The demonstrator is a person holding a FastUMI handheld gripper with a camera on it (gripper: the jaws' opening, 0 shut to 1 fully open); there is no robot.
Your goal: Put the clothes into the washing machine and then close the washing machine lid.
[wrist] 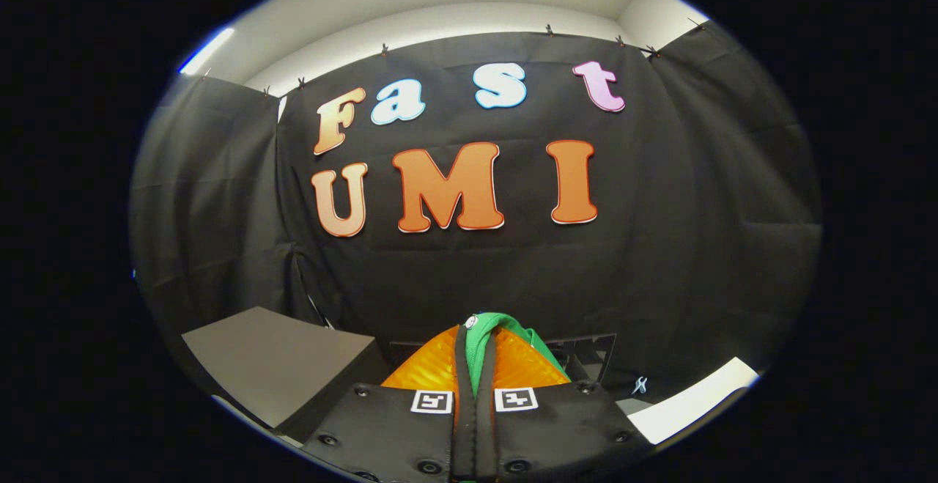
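The fingers [475, 366] pinch a green garment [489, 340], bunched between them. It looks soft, light and floppy; a fold makes the surest hold.

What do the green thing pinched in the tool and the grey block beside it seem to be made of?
The green garment, clamped between the gripper fingers, looks like soft knit cloth: it folds and bunches, matte, with a stitched edge. The grey box, beside the fingers, looks rigid, perhaps painted board or plastic: flat matte faces and crisp edges. Its exact material cannot be told.
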